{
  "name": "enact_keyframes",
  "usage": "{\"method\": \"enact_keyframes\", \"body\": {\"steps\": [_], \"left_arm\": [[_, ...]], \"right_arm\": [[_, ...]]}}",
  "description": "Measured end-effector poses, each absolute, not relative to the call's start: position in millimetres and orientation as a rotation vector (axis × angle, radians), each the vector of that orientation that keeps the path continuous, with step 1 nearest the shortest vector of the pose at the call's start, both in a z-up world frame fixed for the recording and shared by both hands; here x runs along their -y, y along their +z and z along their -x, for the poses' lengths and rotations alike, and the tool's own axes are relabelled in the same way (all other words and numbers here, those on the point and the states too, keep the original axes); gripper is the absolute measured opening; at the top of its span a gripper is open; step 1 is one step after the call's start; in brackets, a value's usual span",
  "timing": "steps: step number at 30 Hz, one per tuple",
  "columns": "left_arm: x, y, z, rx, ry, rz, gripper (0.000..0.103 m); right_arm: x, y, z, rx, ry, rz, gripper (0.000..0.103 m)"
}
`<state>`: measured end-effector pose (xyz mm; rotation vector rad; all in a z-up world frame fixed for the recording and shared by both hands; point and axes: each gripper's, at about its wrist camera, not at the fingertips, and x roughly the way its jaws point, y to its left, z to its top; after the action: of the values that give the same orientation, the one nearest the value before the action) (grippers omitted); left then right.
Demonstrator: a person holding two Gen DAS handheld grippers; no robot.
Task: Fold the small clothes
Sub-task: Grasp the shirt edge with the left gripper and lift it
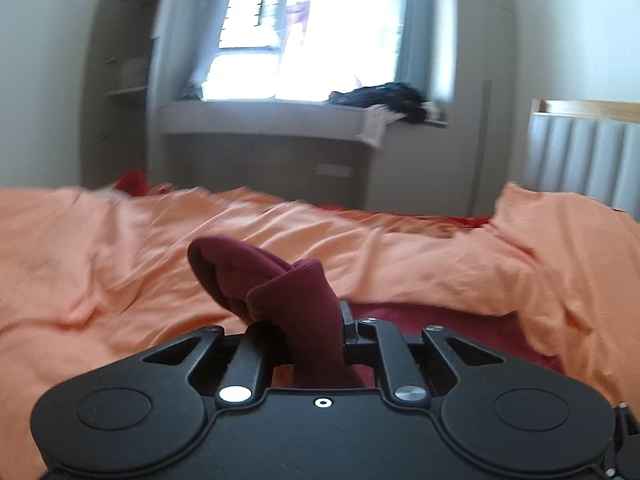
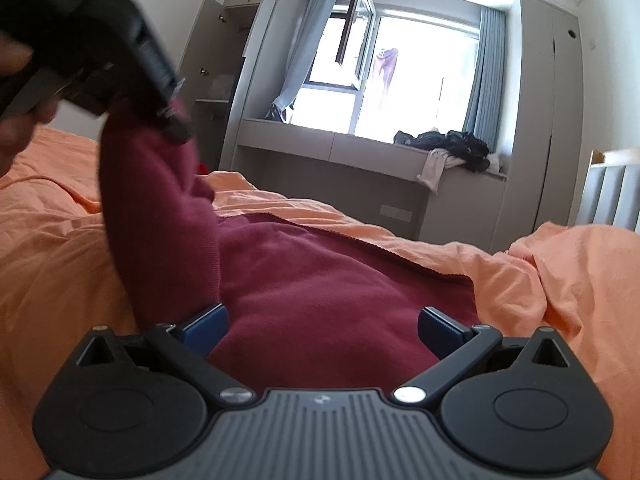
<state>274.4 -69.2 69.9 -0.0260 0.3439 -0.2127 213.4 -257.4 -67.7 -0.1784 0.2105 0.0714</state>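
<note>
The left gripper (image 1: 304,320) sits at the lower centre of the left wrist view with its jaws pressed together on a bunched fold of the maroon garment (image 1: 256,276), which rises between the fingers and curls over toward the upper left of them. In the right wrist view the same left gripper (image 2: 176,128) appears blurred in the upper left of the frame, raised above the bed, with a strip of the maroon garment (image 2: 320,280) hanging from it down to the main body of the cloth. A hand (image 2: 16,92) is partly visible at the far left edge behind that gripper. The right gripper (image 2: 322,330) occupies the lower centre of its own view, its jaws spread wide; the blue pads (image 2: 208,326) stand well apart with the flat part of the garment lying between them, and neither pad presses on it. The garment rests on the orange bedcover (image 2: 560,280), which is rumpled and fills the middle band of both views. Beyond the bed, in the upper centre of the frames, a bright window (image 2: 400,72) with grey-blue curtains (image 2: 486,72) stands above a grey window ledge (image 2: 320,148). A heap of dark clothing (image 2: 452,144) lies on the right part of that ledge, with a pale piece draped over its edge. An open grey wardrobe (image 2: 224,60) stands left of the window. A padded grey headboard (image 1: 580,160) with a wooden rim shows at the right edge.
</note>
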Motion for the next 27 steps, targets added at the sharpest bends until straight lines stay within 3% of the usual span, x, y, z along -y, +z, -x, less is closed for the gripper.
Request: {"method": "enact_keyframes", "body": {"steps": [8, 19, 27], "left_arm": [[138, 88, -263, -0.275, -0.446, -0.101, 0.013], [211, 37, -223, -0.290, -0.685, -0.328, 0.015], [230, 0, -197, -0.296, -0.734, -0.455, 0.029]], "right_arm": [[314, -45, -206, -0.285, 0.044, 0.076, 0.103], [444, -33, -188, -0.355, -0.142, -0.251, 0.103], [470, -30, -187, -0.361, -0.079, -0.380, 0.103]]}}
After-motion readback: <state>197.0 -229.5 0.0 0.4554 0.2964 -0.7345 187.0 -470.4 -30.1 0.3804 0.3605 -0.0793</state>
